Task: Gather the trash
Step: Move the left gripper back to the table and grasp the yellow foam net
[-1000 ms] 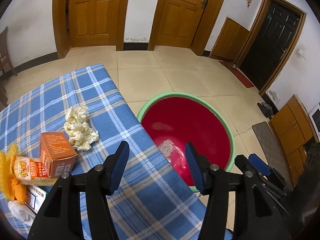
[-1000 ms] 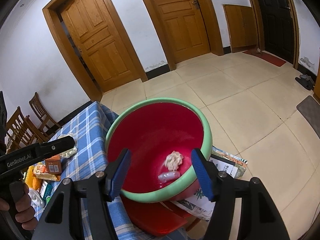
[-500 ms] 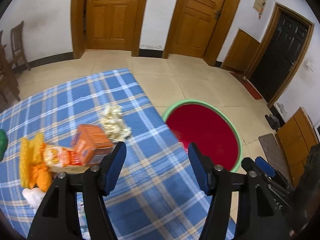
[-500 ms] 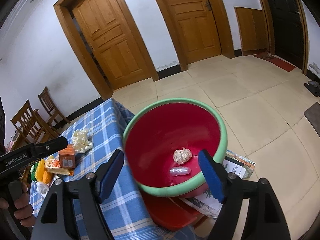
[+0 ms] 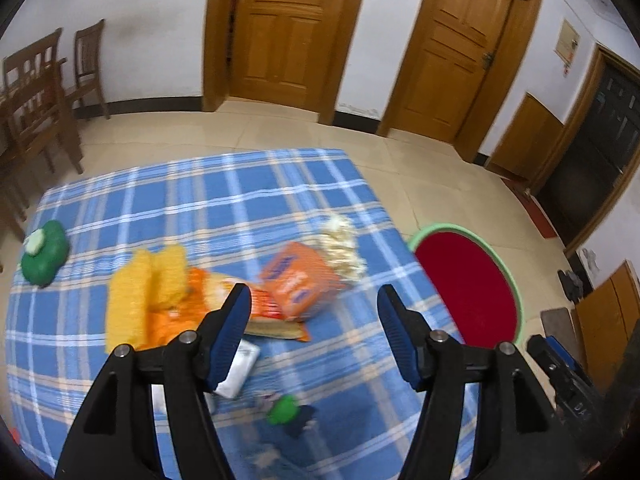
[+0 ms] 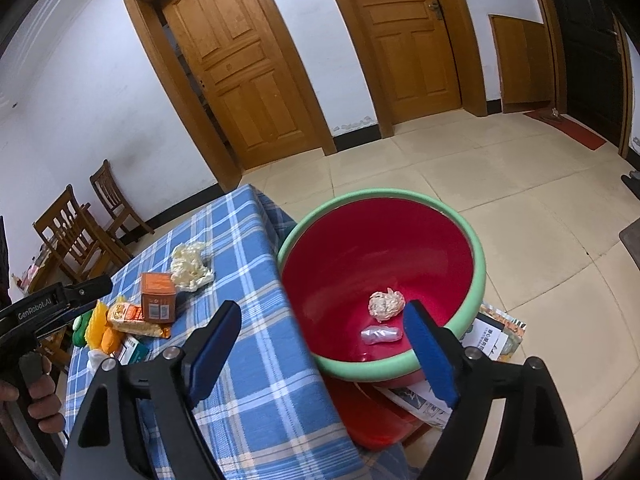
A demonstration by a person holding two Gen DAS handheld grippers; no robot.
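A red basin with a green rim (image 6: 476,248) stands beside the blue plaid table (image 6: 256,360); it also shows in the left wrist view (image 5: 516,292). Inside lie a crumpled paper ball (image 6: 386,306) and a clear plastic wrapper (image 6: 380,335). On the table are crumpled tissue (image 5: 340,246) (image 6: 190,266), an orange box (image 5: 300,280) (image 6: 157,297), a snack packet (image 5: 272,312) and yellow items (image 5: 148,292). My left gripper (image 5: 314,324) is open and empty above the table. My right gripper (image 6: 320,356) is open and empty over the basin's near edge.
A green toy (image 5: 42,254), a white packet (image 5: 240,368) and a small green object (image 5: 284,410) lie on the table. Wooden chairs (image 5: 36,92) stand at the left wall. Papers (image 6: 492,336) lie under the basin on a red stool (image 6: 368,420).
My left gripper has swung left and back from the basin, bringing the table items into view. My right gripper has drawn back slightly from the basin. Both stay open.
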